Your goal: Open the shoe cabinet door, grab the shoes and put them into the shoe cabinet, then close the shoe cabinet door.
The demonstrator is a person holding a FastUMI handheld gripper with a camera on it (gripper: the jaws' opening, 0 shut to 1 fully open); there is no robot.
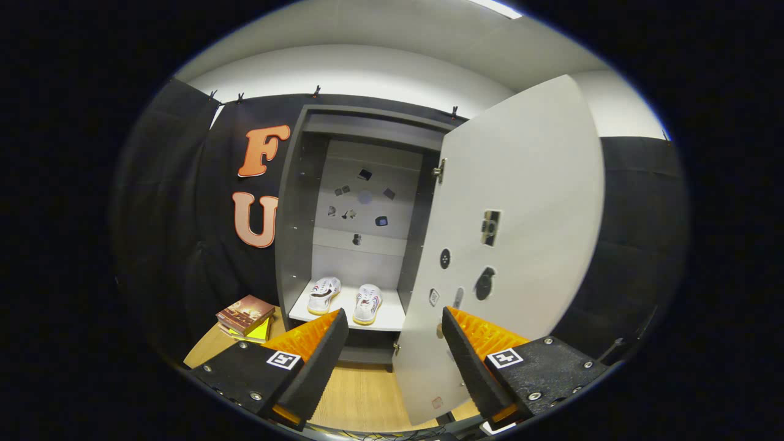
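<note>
The grey shoe cabinet [300,202] stands ahead with its white door [520,233] swung open to the right. Two white shoes, the left one [323,295] and the right one [367,303], sit side by side on the cabinet's bottom shelf [392,320], toes toward me. My gripper [395,321] is open with nothing between its fingers. It hovers in front of the cabinet, its left finger [318,349] just below the shoes and its right finger [471,355] in front of the door's lower edge, near a small knob [439,331].
A stack of books [246,316] lies on the wooden table [361,392] left of the cabinet. Small stickers dot the cabinet's back panel [361,202] and the door's inner face. Black cloth walls surround the cabinet on both sides.
</note>
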